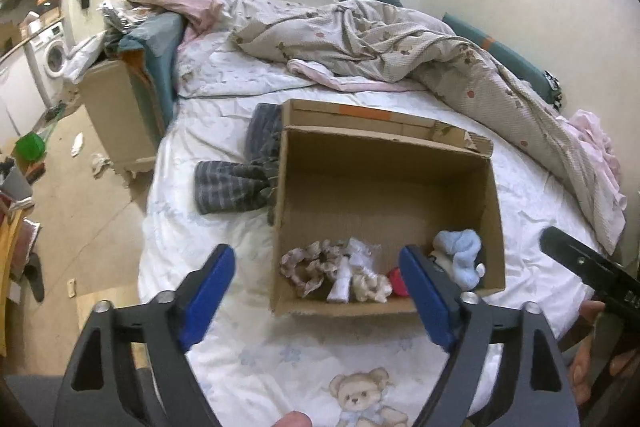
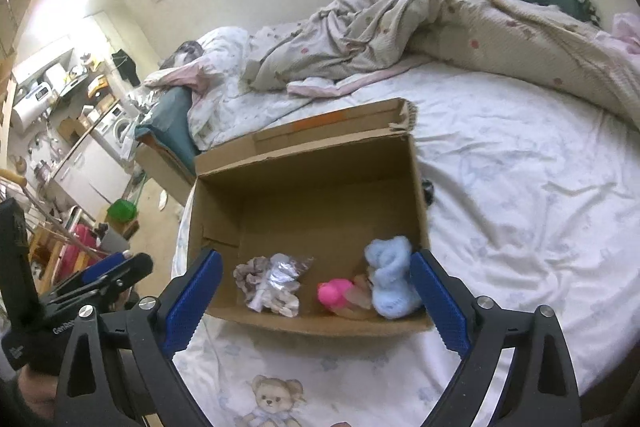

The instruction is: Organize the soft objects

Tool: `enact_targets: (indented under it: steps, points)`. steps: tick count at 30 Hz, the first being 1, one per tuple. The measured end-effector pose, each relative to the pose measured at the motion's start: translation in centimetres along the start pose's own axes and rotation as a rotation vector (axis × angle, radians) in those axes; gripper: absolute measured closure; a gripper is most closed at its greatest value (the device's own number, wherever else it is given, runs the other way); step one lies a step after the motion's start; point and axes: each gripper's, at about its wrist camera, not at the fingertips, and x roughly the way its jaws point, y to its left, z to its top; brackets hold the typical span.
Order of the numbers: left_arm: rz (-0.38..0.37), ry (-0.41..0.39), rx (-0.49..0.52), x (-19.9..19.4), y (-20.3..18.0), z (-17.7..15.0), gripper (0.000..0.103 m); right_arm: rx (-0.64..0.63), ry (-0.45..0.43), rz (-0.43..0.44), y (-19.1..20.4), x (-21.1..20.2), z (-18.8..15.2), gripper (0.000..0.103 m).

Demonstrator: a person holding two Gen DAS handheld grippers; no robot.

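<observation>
An open cardboard box (image 1: 384, 163) (image 2: 320, 163) stands on the bed. Along its near wall lie patterned scrunchies (image 1: 308, 267) (image 2: 256, 275), a white crinkly piece (image 1: 352, 267) (image 2: 280, 275), a pink soft toy (image 2: 334, 293), seen as a red patch (image 1: 398, 281) in the left wrist view, and a fluffy light-blue item (image 1: 460, 255) (image 2: 390, 273). My left gripper (image 1: 316, 267) hangs open above the box's near edge, nothing between its blue pads. My right gripper (image 2: 316, 273) is open too, over the same edge, empty. The left gripper (image 2: 116, 271) also shows at the left of the right wrist view.
A grey striped garment (image 1: 236, 183) lies against the box's left side. A rumpled duvet (image 1: 400, 43) and pillows fill the far half of the bed. The white sheet (image 2: 520, 187) spreads right of the box. Left of the bed are a wooden cabinet (image 1: 116, 115), a cluttered floor and a washing machine (image 1: 52, 59).
</observation>
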Motion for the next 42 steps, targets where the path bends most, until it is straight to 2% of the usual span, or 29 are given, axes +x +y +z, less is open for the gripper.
enact_targets:
  steps: [4, 8, 13, 16, 21, 23, 27, 42]
  points:
    - [0.032, -0.012, -0.025, -1.2, 0.7, -1.2, 0.006, -0.009, -0.006, -0.026, -0.1, -0.9, -1.2, 0.000]
    - [0.082, -0.007, -0.013, -2.0, 0.8, -2.5, 0.004, -0.048, -0.028, -0.067, 0.5, -1.5, -2.5, 0.000]
    - [0.068, -0.050, -0.011, -3.0, 0.7, -4.0, 0.001, -0.079, -0.025, -0.088, 1.2, -1.5, -4.2, 0.000]
    - [0.093, -0.044, 0.009, -2.4, 0.2, -4.3, 0.001, -0.127, -0.030, -0.117, 1.9, -1.2, -4.6, 0.000]
    - [0.041, -0.022, -0.024, -1.5, 0.4, -4.6, 0.001, -0.192, -0.020, -0.172, 2.7, -0.4, -5.4, 0.000]
    - [0.043, -0.010, -0.018, -1.1, 0.2, -4.8, 0.001, -0.202, -0.015, -0.173, 2.8, -0.1, -5.6, 0.000]
    - [-0.007, -0.002, -0.013, -0.8, -0.2, -5.0, 0.001, -0.197, 0.001, -0.179, 2.7, 0.4, -5.7, 0.000]
    - [0.000, 0.003, -0.002, -0.8, -0.4, -5.0, 0.001, -0.212, -0.006, -0.186, 3.0, 0.4, -5.6, 0.000]
